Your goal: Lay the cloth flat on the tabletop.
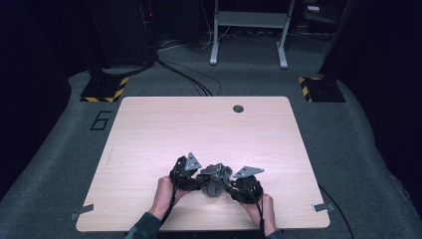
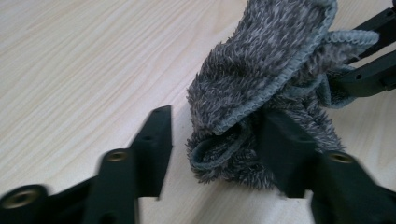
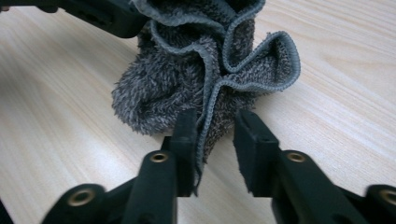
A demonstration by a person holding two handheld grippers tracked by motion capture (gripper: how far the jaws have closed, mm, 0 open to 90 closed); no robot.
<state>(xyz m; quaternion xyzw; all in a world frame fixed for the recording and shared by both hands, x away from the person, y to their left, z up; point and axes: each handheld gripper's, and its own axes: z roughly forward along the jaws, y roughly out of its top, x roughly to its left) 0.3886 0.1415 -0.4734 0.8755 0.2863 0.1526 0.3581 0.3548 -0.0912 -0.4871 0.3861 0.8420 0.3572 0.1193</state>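
Near the table's (image 1: 149,129) front edge, the left gripper (image 1: 191,175) and right gripper (image 1: 234,186) flank a bunched grey cloth (image 1: 215,178). The left gripper's jaws stand partly open with a fold between them, one pad not yet touching. The right gripper's jaws are narrower around a hem, with a gap still beside it.

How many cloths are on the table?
1: a crumpled grey cloth near the table's front edge, between the left gripper and the right gripper. Its folds may hide more.
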